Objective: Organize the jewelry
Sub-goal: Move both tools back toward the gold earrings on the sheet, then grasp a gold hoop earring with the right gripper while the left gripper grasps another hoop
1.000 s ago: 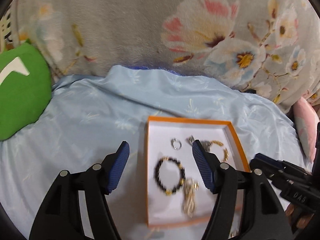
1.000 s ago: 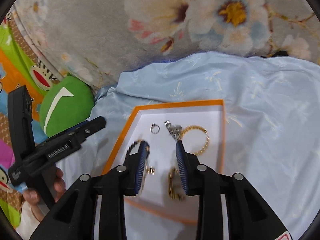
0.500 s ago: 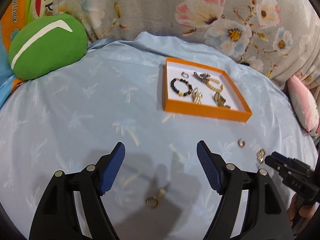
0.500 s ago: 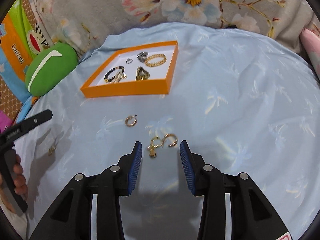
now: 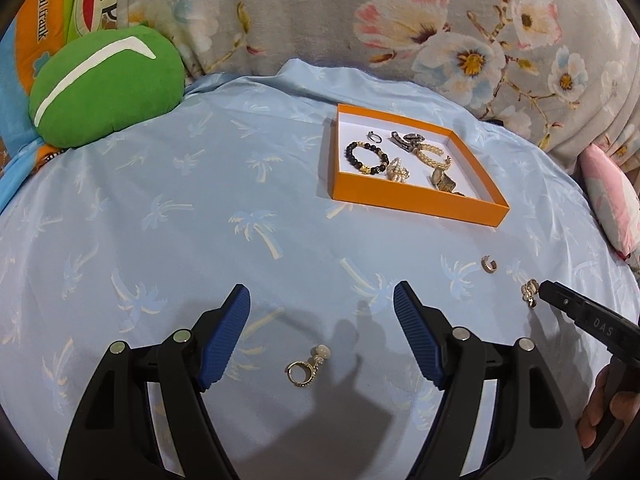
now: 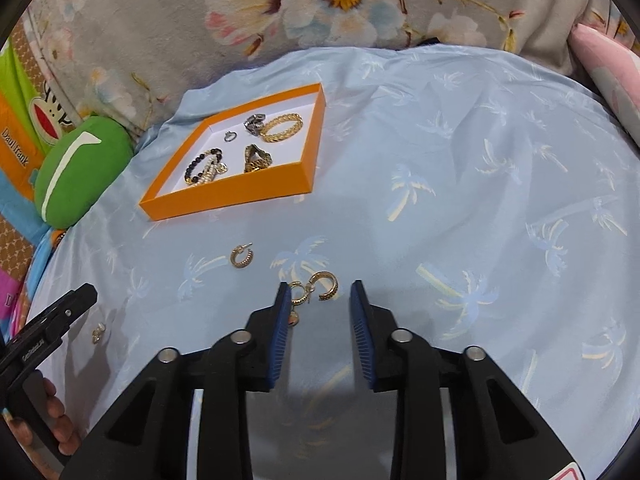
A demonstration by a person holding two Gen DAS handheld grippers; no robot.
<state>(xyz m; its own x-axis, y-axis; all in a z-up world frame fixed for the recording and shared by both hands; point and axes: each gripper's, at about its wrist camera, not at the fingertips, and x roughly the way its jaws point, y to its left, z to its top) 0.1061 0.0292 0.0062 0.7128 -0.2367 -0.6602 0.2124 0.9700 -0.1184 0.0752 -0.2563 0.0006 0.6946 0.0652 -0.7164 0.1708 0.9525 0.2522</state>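
Observation:
In the left wrist view my left gripper (image 5: 320, 294) hangs open over the blue cloth. A gold hoop earring with a pearl (image 5: 306, 368) lies loose between and just behind its fingertips. In the right wrist view my right gripper (image 6: 320, 287) straddles two tangled gold earrings (image 6: 316, 289). Its jaws are closing: the left pad is at the small hoop, the right pad still apart from the thick hoop. The orange tray (image 5: 416, 204) (image 6: 224, 200) holds a bead bracelet, a gold chain bracelet, rings and other pieces. A single gold hoop (image 6: 242, 257) (image 5: 489, 264) lies on the cloth.
A green cushion (image 5: 104, 88) sits at the back left and a pink pillow (image 5: 612, 200) at the right edge. A floral blanket (image 5: 400, 20) rises behind the tray. A hand (image 6: 56, 436) holds the left gripper at the lower left.
Both grippers drew back from over the tray and sank toward the loose earrings on the near cloth. The right jaws have since narrowed around the tangled pair.

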